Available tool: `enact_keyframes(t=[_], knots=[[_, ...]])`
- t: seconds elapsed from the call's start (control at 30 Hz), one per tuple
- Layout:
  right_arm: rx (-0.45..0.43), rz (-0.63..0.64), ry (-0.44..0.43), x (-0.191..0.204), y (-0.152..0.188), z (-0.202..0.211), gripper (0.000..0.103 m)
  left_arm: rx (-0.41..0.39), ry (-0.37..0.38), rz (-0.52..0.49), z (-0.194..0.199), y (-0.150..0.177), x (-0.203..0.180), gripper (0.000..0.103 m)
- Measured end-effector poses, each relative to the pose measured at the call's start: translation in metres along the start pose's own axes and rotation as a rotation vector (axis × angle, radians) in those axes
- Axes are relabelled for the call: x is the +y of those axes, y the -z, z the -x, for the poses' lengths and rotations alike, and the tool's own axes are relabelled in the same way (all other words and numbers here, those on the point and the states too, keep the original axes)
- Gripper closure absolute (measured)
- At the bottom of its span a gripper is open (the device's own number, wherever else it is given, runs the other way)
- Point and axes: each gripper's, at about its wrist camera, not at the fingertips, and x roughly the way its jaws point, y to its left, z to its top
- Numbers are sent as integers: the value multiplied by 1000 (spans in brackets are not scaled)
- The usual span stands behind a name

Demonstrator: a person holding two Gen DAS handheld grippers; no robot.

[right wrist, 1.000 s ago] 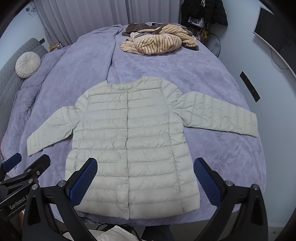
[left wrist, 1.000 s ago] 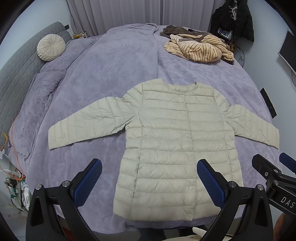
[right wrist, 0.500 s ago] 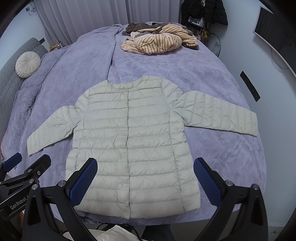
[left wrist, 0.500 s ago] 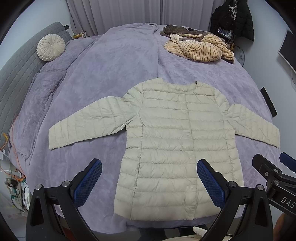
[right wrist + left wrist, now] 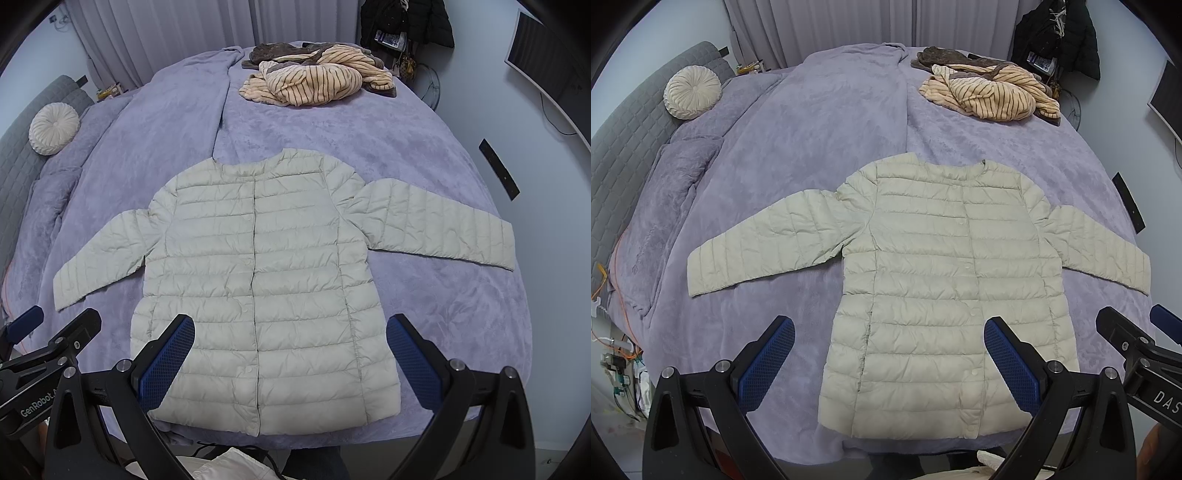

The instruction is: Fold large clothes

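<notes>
A pale quilted puffer jacket (image 5: 945,288) (image 5: 258,280) lies flat and buttoned on the purple bed cover, front up, collar away from me, both sleeves spread out to the sides. My left gripper (image 5: 888,360) hovers open above the hem's left part, its blue pads wide apart and holding nothing. My right gripper (image 5: 291,358) hangs open over the hem, also with nothing in it. The right gripper's body (image 5: 1137,354) shows at the right edge of the left wrist view, and the left gripper's body (image 5: 40,350) shows at the left edge of the right wrist view.
A striped beige garment (image 5: 993,94) (image 5: 314,79) is piled at the far end of the bed. A round cream cushion (image 5: 692,92) rests by the grey headboard (image 5: 624,147) on the left. Dark coats (image 5: 1056,33) hang at the back right. Cables (image 5: 613,354) lie off the bed's left edge.
</notes>
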Motion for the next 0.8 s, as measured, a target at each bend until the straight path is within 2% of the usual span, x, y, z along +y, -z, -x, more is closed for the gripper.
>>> enact_keyframes(t=[0.8], knots=[[12,1,1,1,4,-2,0,7,0,-2,-5,1,4,0]])
